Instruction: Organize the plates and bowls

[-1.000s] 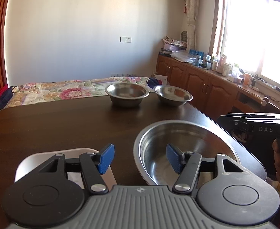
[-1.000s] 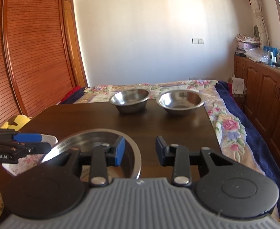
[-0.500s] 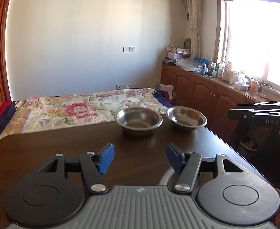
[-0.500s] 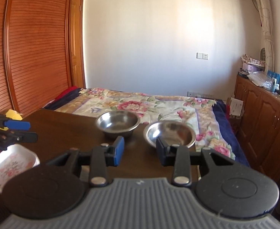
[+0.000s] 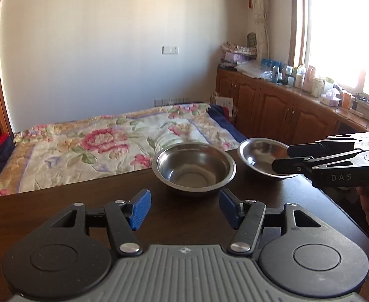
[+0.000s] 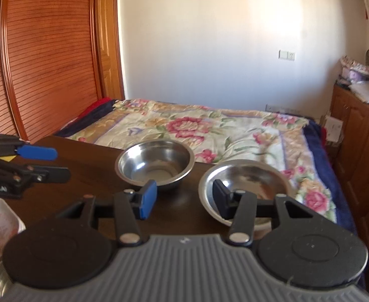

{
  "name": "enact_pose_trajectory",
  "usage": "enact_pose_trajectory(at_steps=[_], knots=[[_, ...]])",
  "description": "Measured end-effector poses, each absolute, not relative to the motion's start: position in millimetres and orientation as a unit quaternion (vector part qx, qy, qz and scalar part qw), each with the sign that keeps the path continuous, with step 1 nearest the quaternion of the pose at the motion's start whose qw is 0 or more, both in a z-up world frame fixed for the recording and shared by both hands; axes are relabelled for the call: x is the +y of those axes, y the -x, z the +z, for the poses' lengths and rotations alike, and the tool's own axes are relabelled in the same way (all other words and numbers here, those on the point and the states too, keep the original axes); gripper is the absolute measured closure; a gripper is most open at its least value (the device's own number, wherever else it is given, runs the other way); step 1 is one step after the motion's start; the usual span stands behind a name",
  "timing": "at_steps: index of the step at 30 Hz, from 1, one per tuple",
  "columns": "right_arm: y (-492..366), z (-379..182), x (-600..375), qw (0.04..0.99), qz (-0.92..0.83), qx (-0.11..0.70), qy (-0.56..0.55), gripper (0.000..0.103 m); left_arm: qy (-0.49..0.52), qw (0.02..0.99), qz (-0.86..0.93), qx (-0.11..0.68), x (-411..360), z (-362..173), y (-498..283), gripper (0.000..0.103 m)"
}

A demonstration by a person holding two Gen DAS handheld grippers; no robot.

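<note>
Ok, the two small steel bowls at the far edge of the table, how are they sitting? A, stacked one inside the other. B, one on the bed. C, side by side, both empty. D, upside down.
C: the left steel bowl and the right steel bowl stand upright beside each other on the dark table, with nothing inside either.

Sunlit window (image 5: 345,37), white wall (image 5: 96,37), floral bed (image 5: 104,146), wooden cabinets (image 5: 280,110).
</note>
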State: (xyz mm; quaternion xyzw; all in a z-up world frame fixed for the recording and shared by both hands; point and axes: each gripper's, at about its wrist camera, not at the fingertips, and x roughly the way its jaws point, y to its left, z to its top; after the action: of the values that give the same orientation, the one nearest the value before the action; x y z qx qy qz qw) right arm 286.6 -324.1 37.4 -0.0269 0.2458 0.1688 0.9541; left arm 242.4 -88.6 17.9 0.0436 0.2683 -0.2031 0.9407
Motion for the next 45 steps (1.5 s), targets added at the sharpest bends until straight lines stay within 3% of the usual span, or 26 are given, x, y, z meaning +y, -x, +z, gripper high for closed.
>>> enact_pose_trajectory(at_steps=[18, 28, 45], knots=[[-343, 18, -304, 0.938, 0.198, 0.283, 0.02, 0.055, -0.018, 0.929, -0.181, 0.322, -93, -14, -332, 0.055], [-344, 18, -300, 0.934, 0.208, 0.289, 0.022, 0.055, -0.003, 0.925, -0.186, 0.331, -95, -19, -345, 0.07], [-346, 12, -286, 0.923, 0.231, 0.306, 0.037, 0.057, -0.008, 0.922, -0.177, 0.344, -86, -25, -340, 0.083]])
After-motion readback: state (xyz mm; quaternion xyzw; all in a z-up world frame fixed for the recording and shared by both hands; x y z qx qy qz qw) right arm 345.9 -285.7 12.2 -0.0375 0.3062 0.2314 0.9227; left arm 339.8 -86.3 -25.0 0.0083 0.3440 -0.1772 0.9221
